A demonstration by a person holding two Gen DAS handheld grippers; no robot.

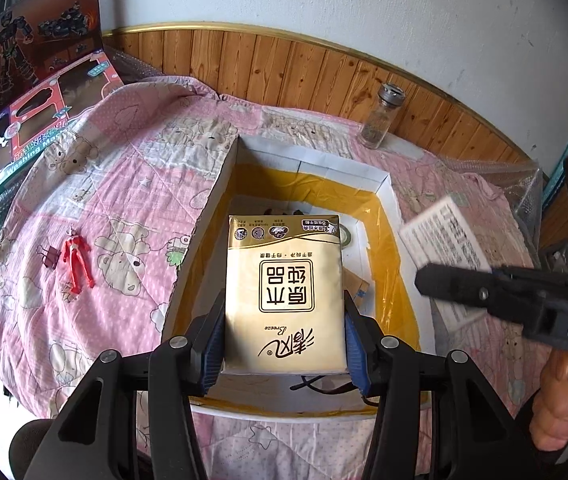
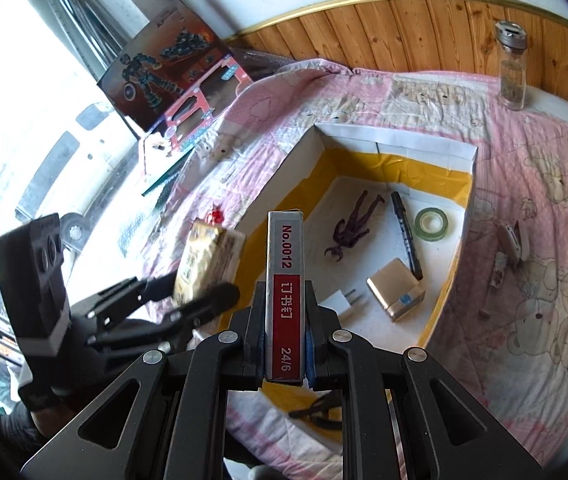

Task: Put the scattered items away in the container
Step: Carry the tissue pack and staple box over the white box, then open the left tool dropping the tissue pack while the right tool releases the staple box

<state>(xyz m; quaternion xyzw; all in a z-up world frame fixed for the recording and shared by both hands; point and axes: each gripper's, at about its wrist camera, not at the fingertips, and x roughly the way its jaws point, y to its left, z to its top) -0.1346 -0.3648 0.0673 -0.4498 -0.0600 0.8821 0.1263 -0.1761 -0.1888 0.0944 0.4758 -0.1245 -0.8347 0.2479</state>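
My left gripper clamps a tissue pack above the box. My right gripper pinches a staple box on edge over the box's near wall. Inside the box: a dark figure, pen, tape roll, plug. Left of the box, on the quilt: a red figure.

Both wrist views look down close over the box on the bed; each catches the other's gripper at its edge.
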